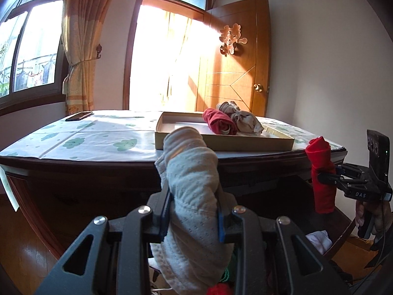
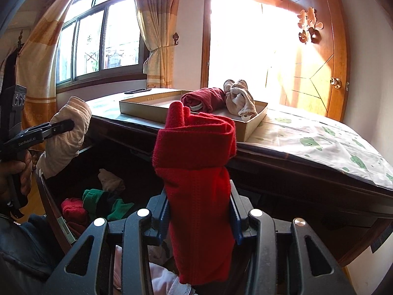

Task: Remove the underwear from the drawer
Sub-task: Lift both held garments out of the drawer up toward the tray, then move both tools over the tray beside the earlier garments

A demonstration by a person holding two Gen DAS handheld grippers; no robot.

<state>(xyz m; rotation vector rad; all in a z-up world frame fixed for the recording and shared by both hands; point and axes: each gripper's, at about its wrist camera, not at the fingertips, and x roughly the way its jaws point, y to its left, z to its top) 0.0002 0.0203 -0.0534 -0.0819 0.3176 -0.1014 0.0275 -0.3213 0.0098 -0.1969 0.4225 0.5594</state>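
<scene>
Gripping a pale grey dotted cotton underwear roll (image 1: 191, 186), the left hand-held gripper (image 1: 194, 221) holds it upright; the right hand-held gripper (image 2: 199, 223) clamps a red knitted roll (image 2: 196, 172) upright too (both above the open drawer (image 2: 81, 172)).

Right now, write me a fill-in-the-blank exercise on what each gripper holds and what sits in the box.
1. The left gripper is clamped on a rolled garment coloured ____.
2. The right gripper holds a roll coloured ____.
3. The cardboard box on the table already holds ____ garments.

Missing words: light grey; red; two
</scene>
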